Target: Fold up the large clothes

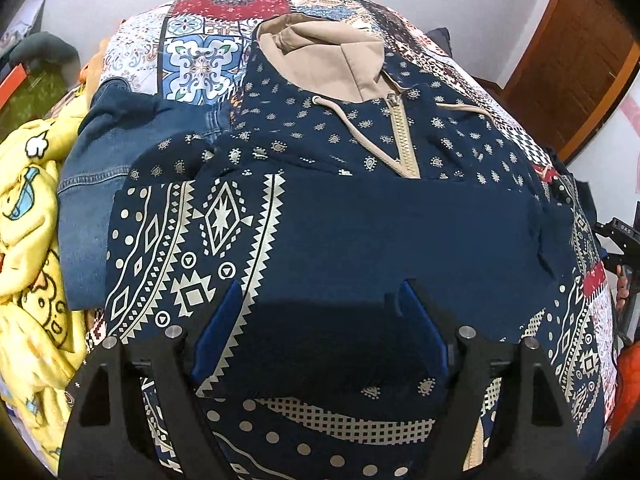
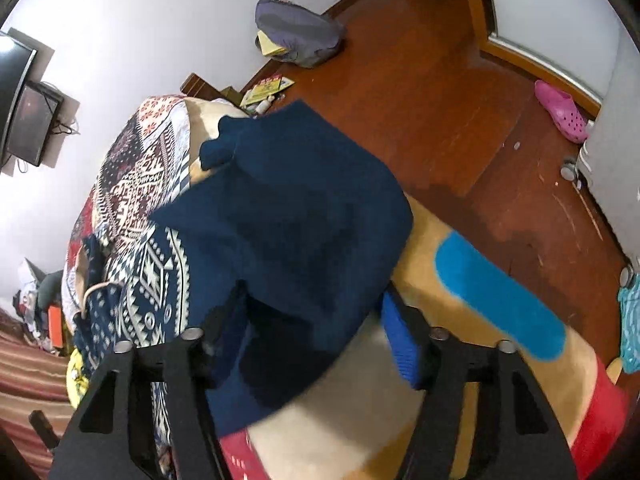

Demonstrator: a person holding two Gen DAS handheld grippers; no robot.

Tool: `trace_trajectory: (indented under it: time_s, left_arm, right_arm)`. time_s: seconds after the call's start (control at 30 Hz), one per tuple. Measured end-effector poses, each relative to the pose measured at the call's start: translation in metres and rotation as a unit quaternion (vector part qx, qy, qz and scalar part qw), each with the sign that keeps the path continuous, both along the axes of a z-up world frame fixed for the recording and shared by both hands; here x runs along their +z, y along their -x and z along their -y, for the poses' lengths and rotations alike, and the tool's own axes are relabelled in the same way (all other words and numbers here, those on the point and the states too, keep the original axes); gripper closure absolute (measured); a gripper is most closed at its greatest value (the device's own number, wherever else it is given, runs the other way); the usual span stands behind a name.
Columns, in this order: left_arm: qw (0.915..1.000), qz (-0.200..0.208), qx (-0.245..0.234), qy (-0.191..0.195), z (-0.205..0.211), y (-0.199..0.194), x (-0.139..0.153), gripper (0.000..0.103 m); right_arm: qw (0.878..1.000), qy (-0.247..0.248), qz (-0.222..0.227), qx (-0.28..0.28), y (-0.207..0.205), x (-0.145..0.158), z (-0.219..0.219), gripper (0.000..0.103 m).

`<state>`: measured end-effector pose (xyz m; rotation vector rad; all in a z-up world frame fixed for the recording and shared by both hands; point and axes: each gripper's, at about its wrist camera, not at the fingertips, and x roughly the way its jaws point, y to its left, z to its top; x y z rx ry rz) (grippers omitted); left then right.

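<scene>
On the bed (image 1: 208, 24), across its patchwork quilt (image 1: 192, 60), lies the hoodie (image 1: 360, 152), navy with pale printed motifs: its beige hood (image 1: 320, 56) points to the far edge, its zipper (image 1: 404, 140) runs along the long axis toward the camera, and its hem falls nearest the left gripper (image 1: 320, 320). One sleeve (image 1: 180, 240), banded with geometric print, is laid across the chest on the picture's left; a plain navy panel (image 1: 420, 232) covers the middle. The left gripper hangs above the lower body of the garment, its jaws wide, blue pads clear of the cloth, nothing held. In the right wrist view the right gripper (image 2: 312, 328) stands at the bed's edge, where a plain navy fold of the hoodie (image 2: 300, 208) overhangs a tan blanket (image 2: 440, 280) with a blue patch. That cloth lies between its jaws, which are partly closed; whether the pads yet press on it cannot be told, one pad being hidden behind the fabric. The right hand is judged nearer the free side edge, so the coming fold probably runs across the long axis, toward the zipper. Beyond: denim jeans (image 1: 104, 168) and a yellow cartoon-print blanket (image 1: 28, 216) to the left, wooden floor (image 2: 440, 100), a pink clog (image 2: 564, 110).
</scene>
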<state>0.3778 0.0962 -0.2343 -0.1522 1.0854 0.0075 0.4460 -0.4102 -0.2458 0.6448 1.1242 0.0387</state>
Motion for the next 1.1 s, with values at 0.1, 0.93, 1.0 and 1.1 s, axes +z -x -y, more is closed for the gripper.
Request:
trace_trajectory:
  time_s: [0.1, 0.93, 1.0, 1.1]
  left_arm:
    - [1.0, 0.003, -0.002, -0.009, 0.0, 0.003, 0.002, 0.023]
    - [0.9949, 0.078, -0.038, -0.051, -0.006, 0.067, 0.061, 0.023]
    - [0.9948, 0.078, -0.04, -0.051, -0.007, 0.072, 0.06, 0.023]
    - [0.9941, 0.078, -0.044, -0.061, -0.008, 0.078, 0.059, 0.023]
  right_arm:
    - [1.0, 0.01, 0.015, 0.005, -0.004, 0.007, -0.001, 0.087]
    - [0.957, 0.041, 0.181, 0.224, 0.042, 0.152, -0.206, 0.095]
    - [0.957, 0.034, 0.152, 0.244, 0.042, 0.129, -0.225, 0.095]
    - [0.955, 0.044, 0.116, 0.271, 0.047, 0.1, -0.254, 0.095]
